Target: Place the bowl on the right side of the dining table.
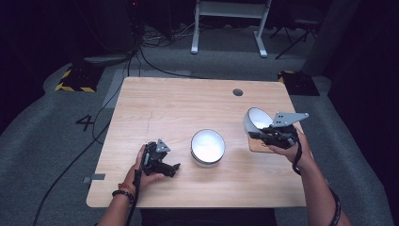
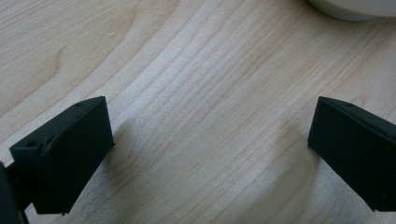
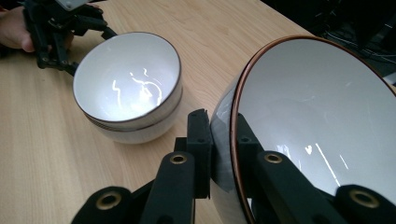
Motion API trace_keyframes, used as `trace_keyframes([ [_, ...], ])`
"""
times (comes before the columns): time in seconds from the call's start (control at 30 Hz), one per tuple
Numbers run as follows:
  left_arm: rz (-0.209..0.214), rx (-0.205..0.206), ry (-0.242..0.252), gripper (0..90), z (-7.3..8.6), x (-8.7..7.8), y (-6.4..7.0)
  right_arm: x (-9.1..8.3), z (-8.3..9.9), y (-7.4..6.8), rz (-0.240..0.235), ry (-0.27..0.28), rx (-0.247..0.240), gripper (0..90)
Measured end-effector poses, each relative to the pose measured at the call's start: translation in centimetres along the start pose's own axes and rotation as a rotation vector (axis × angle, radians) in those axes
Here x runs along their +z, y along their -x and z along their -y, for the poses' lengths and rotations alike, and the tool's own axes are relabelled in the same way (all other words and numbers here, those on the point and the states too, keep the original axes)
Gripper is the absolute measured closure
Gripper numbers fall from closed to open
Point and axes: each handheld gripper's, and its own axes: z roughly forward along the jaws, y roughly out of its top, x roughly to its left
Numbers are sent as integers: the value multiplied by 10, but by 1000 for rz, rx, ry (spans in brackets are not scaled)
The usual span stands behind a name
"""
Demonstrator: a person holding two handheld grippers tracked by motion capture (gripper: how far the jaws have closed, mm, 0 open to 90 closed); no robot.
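Right tongs point(image 3: 224, 154) pinch tilted bowl's point(image 3: 317, 112) rim; left tongs point(image 2: 205, 154) gape, empty.

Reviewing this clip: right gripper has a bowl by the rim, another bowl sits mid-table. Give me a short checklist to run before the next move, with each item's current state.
1. Right gripper clamped on the held bowl: ok, one jaw inside the rim and one outside.
2. Held bowl level: not ok, it is tilted with its opening facing sideways.
3. Held bowl empty: ok, nothing inside in the right gripper view.
4. Stacked bowls mid-table upright and free: ok, no gripper touching them, a second rim showing beneath the top one.
5. Left gripper free: ok, jaws wide apart over bare table.
6. Grip firm enough to carry: cannot tell.
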Motion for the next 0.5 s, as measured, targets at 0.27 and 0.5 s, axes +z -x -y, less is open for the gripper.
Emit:
trace_keyframes([
  [0.27,0,0,0,1,0,0,0,-6,12,12,39,-11,38,824],
  [0.5,0,0,0,1,0,0,0,-10,19,19,70,-32,53,824],
])
